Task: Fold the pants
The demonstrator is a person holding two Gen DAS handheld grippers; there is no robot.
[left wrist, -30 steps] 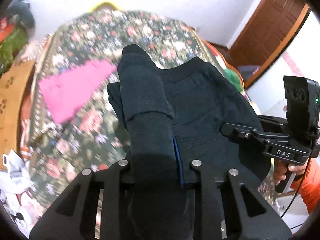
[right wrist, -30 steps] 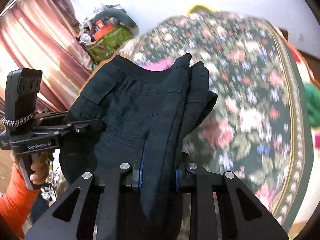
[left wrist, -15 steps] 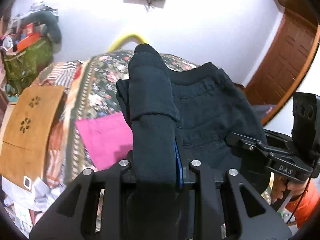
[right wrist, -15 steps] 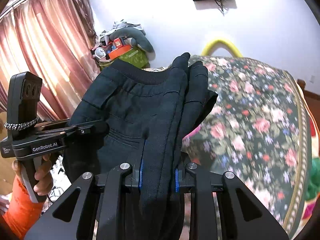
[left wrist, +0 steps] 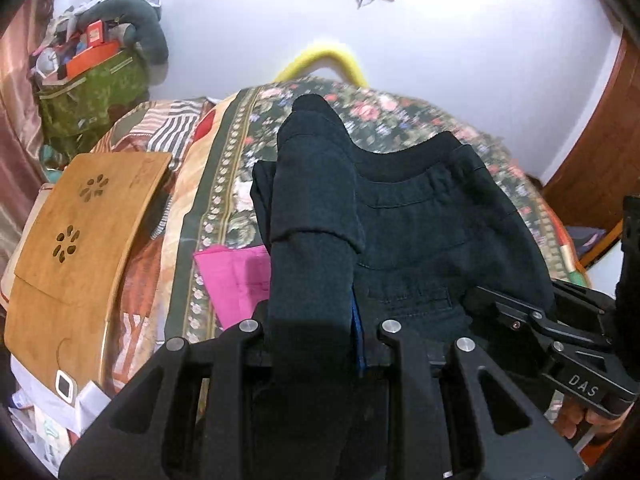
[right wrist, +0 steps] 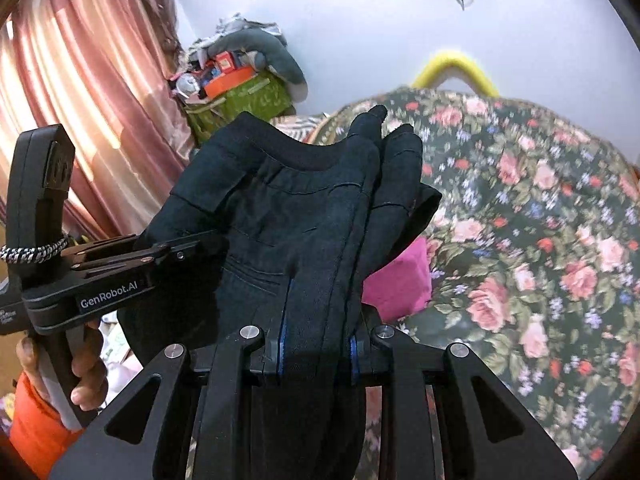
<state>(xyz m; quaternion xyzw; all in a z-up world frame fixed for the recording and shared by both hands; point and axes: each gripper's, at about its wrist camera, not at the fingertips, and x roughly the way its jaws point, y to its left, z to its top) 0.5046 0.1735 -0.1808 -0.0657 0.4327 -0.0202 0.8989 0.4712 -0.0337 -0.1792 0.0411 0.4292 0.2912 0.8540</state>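
Observation:
Dark navy pants (left wrist: 420, 232) hang folded in the air over a floral bedspread (left wrist: 400, 116), held at the waistband between both grippers. My left gripper (left wrist: 316, 320) is shut on a thick bunched edge of them, which hides its fingertips. The right gripper (left wrist: 488, 300) clamps the opposite edge at the right of the left wrist view. In the right wrist view the pants (right wrist: 288, 208) rise from my right gripper (right wrist: 318, 340), shut on several layers of cloth. The left gripper (right wrist: 188, 246) grips the far side there, with a hand (right wrist: 84, 376) on its handle.
A pink cloth (left wrist: 236, 280) lies flat on the bed under the pants, also visible as pink cloth (right wrist: 400, 280). A wooden board (left wrist: 80, 232) lies off the bed's left side. A stuffed green bag (right wrist: 240, 100), a pink curtain (right wrist: 80, 100) and a brown door (left wrist: 592, 152) border the room.
Both grippers carried the pants across the bed toward the pink cloth, which now sits partly under them. The wall, green bag and wooden board came into view. Both grips hold as before.

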